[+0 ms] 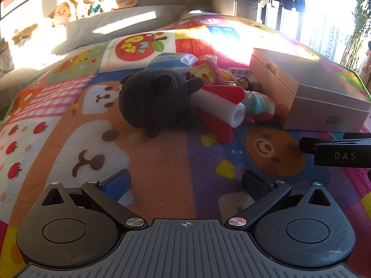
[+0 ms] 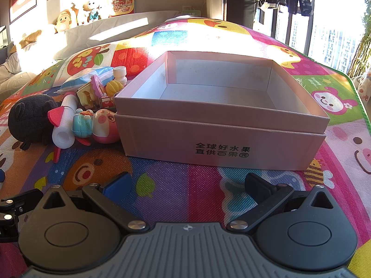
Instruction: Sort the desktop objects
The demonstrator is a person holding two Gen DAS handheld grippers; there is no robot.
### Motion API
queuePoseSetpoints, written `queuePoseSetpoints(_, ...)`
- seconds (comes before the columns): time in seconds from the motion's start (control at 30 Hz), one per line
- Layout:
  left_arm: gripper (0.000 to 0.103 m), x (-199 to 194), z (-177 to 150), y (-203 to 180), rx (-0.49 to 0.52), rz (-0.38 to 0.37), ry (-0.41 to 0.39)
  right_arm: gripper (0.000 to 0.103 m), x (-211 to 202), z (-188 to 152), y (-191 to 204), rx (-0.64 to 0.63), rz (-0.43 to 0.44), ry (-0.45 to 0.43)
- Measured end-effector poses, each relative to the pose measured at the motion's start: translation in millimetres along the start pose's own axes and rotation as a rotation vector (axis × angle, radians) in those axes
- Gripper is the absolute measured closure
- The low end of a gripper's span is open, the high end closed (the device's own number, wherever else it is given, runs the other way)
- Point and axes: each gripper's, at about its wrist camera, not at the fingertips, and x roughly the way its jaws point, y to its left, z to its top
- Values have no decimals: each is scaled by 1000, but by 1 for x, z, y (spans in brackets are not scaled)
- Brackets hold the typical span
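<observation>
- My left tongs (image 1: 186, 180): spread wide, holding nothing, low over the colourful cartoon-printed play mat (image 1: 162, 162), aimed at the toy heap.
- My right tongs (image 2: 188, 184): likewise spread wide and empty, facing the front wall of the box; part of them shows at the right edge of the left view.
- Round black plush toy with small ears (image 1: 154, 97): soft, fuzzy, lying on the mat at the left end of the heap, touching the foam rocket.
- White foam tube rocket with red fins (image 1: 220, 106): lying on its side, open end toward me, between the plush and the tumbler figures.
- Teal-and-white egg-shaped figure (image 2: 82, 125) and pink pig-faced tumbler toy (image 2: 105, 126): side by side; the pig stands just beside the box's left front corner.
- Behind these: a blue-and-white plastic packet (image 2: 92, 76), a white screw-shaped plastic piece (image 2: 120, 72), a yellow knobbly toy (image 2: 114, 86), and smaller pieces I cannot identify.
- Pinkish-beige cardboard box with black printed characters (image 2: 222, 136): open-topped, seated in its own lid, right of the heap; the white interior holds nothing.
</observation>
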Motion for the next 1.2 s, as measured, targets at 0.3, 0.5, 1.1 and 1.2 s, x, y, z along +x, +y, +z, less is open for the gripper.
queuePoseSetpoints(0.3, 0, 0, 0, 0, -1, 0, 0, 0, 0, 0, 0, -1, 0, 1)
queuePoseSetpoints(0.5, 0, 0, 0, 0, 0, 0, 0, 0, 1, 0, -1, 0, -2, 0)
queuePoseSetpoints(1.1, 0, -5, 7, 7, 47, -63, -20, 0, -21, -6, 3, 0, -4, 115)
queuePoseSetpoints(1.2, 0, -15, 14, 8, 85, -61, -92, 0, -23, -10, 4, -1, -4, 86)
